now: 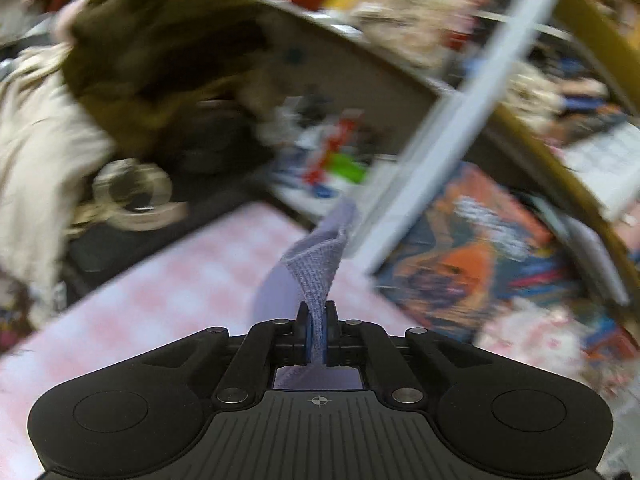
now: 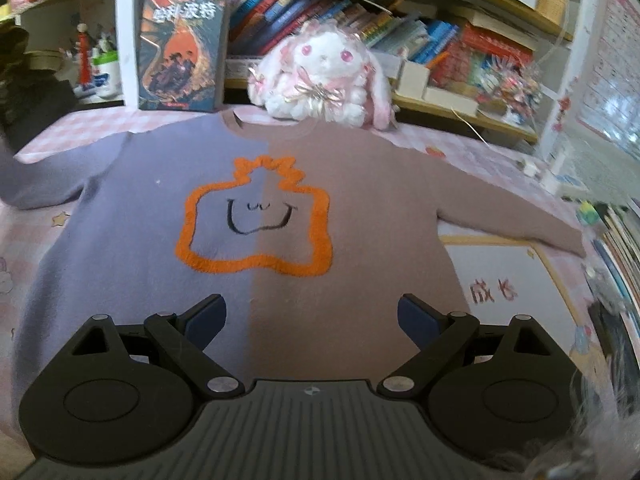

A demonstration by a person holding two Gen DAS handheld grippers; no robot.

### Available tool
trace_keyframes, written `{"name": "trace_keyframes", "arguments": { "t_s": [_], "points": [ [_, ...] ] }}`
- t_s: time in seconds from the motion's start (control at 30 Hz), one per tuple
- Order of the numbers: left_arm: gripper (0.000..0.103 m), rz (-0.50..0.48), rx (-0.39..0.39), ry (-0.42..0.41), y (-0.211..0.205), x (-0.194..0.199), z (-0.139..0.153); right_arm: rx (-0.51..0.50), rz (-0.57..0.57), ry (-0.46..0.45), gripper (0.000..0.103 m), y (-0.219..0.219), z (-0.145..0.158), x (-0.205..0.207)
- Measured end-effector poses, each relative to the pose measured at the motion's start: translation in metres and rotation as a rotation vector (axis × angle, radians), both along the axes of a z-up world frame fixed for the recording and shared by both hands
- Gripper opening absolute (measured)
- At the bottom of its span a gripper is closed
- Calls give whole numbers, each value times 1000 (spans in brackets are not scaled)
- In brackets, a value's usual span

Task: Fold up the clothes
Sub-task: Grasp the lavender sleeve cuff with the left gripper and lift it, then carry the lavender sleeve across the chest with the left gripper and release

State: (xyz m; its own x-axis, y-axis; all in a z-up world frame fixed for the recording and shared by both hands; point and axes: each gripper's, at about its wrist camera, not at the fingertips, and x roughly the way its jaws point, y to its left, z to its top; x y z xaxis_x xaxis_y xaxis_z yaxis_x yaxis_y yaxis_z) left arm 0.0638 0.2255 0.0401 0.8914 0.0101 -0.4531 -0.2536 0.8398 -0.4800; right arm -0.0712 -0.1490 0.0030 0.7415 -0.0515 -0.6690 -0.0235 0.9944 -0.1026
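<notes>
A pink checked tablecloth [image 2: 500, 152] is covering the table, with crowded bookshelves [image 2: 400, 28] standing along its far side. Nearest the right wrist camera, the right gripper [image 2: 312, 320] is hanging with its jaws spread wide and nothing between them, just above the lower middle of the sweater [image 2: 320, 280]. The sweater is lying flat, front up, half lilac and half dusty pink, an orange outline [image 2: 256, 224] with a drawn smile on its chest. Its pink sleeve is reaching out toward the table's right edge, where bare cloth is showing below it. Beyond the collar, a white plush rabbit [image 2: 324, 76] is sitting at the neckline, and a book [image 2: 180, 48] is standing upright beside it. In the blurred left wrist view, the left gripper [image 1: 318, 332] is clamping a ribbed lilac cuff [image 1: 316, 276], lifted clear of the tablecloth. Farther left, beige and brown garments [image 1: 120, 60] are heaped.
</notes>
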Motion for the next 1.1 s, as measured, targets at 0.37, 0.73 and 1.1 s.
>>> {"name": "trace_keyframes", "arguments": {
  "t_s": [0.37,0.73,1.1],
  "points": [
    [3,-175,108,-73,-175,42,40,42,231,2,93,-72,8,15],
    [3,-224,213,-12,-279,80,23,97,280,28,93,-132,2,21],
    [3,-316,281,70,-336,90,-10,119,239,50,93,-168,-2,23]
  ]
}}
